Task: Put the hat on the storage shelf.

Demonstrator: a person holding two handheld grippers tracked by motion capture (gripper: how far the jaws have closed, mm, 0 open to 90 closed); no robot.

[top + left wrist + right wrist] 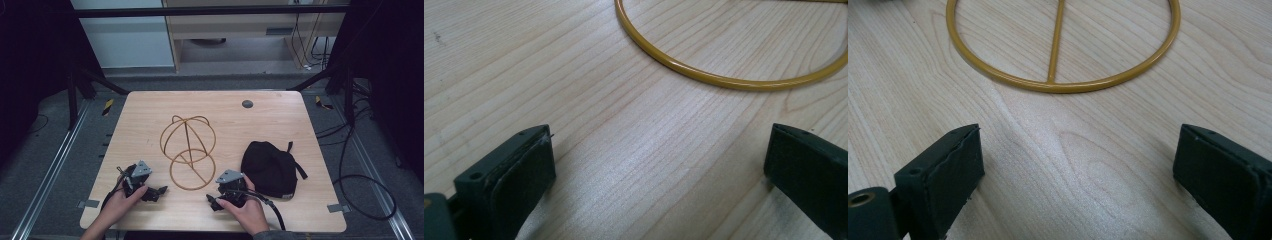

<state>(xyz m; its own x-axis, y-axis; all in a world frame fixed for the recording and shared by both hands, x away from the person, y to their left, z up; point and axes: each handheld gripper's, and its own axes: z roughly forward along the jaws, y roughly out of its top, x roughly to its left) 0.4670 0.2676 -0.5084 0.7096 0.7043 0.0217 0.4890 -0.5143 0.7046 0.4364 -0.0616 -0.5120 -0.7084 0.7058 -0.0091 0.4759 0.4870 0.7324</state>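
While both hands rest low on the light wooden counter [150, 115], the left tool [159, 190] sits in the lower left of the high view and the right tool [212, 201] in the lower middle, each gripped by a hand [117, 204] coming up from the bottom edge — the other hand [248, 212] wraps the right tool from behind. Between and just beyond the two tools stands a gold wire stand [188, 150]: a flat ring base lying on the counter, a rod rising from it, and a rounded cage of hoops toward the centre of the frame. To the right of the ring, close beside the right tool, lies a black cap [270, 167] with a strap trailing off toward the right edge. A small dark round plug [247, 104] is set into the counter near its far edge. In the left gripper view the two black jaws stand wide apart at the lower corners, nothing between them but bare wood, and an arc of the gold ring [724, 80] curves across the upper right. In the right gripper view the jaws are likewise spread wide over empty wood — the ring [1063, 86] with its crossbar fills the upper part of the frame, apart from both jaws.
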